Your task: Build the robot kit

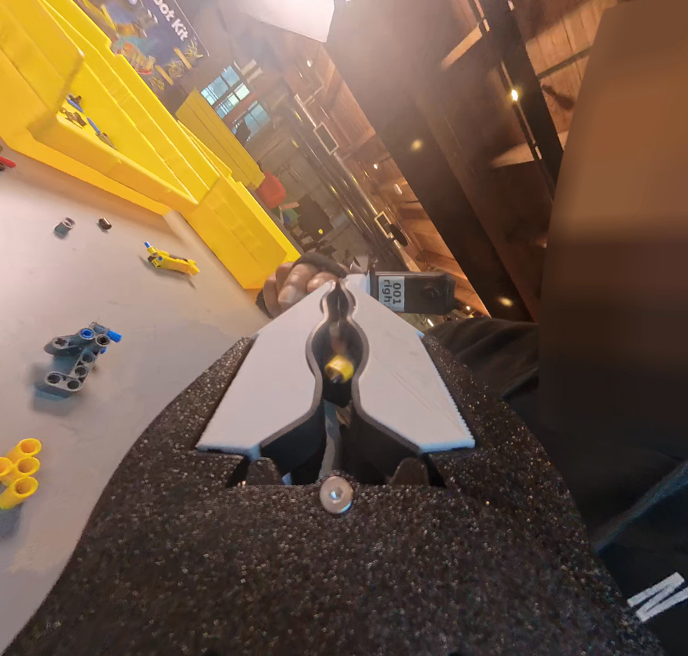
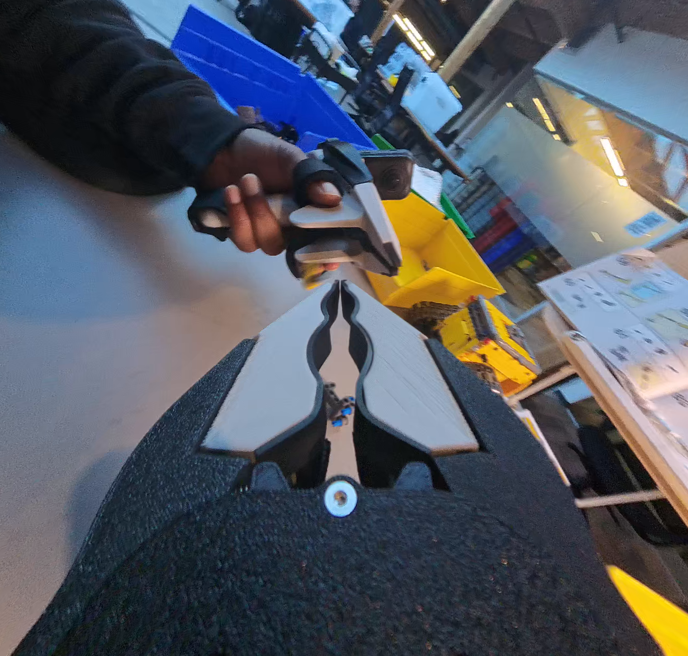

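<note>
My left gripper (image 1: 337, 284) is shut, tilted above the grey table (image 1: 130, 303). A small yellow piece (image 1: 338, 372) on a dark pin sits in the hollow between its grey fingers (image 1: 283, 381). The right wrist view shows this gripper (image 2: 316, 271) in a hand, with the yellow piece (image 2: 311, 275) at its tips. My right gripper (image 2: 339, 284) is shut, its tips meeting just below that yellow piece, and nothing shows between its pads. In the left wrist view, only the right gripper's hand (image 1: 294, 288) and camera block (image 1: 428, 291) show behind my left fingers.
Yellow bins (image 1: 111, 135) and a printed kit box (image 1: 160, 16) stand at the table's back. A grey-and-blue assembly (image 1: 78, 355), a small yellow assembly (image 1: 171, 262), a yellow beam (image 1: 20, 470) and black bushes (image 1: 65, 225) lie loose. A blue bin (image 2: 260, 79), yellow bin (image 2: 446, 250), yellow model (image 2: 491, 344) and instruction sheets (image 2: 633, 321) are also in view. My two grippers' fingertips are within a few centimetres of each other.
</note>
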Demonstrator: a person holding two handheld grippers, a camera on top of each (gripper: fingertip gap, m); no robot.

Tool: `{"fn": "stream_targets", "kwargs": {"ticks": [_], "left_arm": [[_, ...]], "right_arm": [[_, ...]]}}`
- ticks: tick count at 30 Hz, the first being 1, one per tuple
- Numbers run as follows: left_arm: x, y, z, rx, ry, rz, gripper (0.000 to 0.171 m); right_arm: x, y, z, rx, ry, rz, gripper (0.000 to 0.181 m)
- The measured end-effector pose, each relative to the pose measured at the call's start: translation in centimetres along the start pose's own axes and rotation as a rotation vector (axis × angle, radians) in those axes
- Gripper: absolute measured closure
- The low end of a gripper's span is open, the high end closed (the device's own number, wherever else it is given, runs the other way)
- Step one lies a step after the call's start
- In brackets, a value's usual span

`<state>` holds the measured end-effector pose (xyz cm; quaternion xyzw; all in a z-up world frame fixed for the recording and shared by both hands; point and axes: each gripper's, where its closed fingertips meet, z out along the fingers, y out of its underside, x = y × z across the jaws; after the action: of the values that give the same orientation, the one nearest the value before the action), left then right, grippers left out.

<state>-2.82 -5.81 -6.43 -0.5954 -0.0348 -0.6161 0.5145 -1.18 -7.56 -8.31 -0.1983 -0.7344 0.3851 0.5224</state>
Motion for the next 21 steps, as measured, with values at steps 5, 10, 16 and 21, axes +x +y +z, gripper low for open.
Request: {"fn": "stream_targets", "kwargs": {"ticks": [5,10,16,21], "left_arm": [[0.1,-0.3,-0.1,-0.019,-0.058,0.105,0.171],[-2.5,-0.1,-1.1,-0.094,-0.25,0.276,0.171],[-3.1,0.2,-1.2,-0.121,-0.311,0.379,0.171],[-4.4,0.3,-1.7,-0.138,-0.351,0.399,0.166]], "right_arm": [[2.7,0.1,-0.5,0.009,0.136,0.064,0.181],[1.0,2.1,-0.7,-0.032,-0.021,0.203,0.181],[-3.4,1.7,-1.1,-0.022,-0.311,0.339,0.176],[-10.2,2.0,-1.5,-0.113,-0.652,0.386,0.169]]}}
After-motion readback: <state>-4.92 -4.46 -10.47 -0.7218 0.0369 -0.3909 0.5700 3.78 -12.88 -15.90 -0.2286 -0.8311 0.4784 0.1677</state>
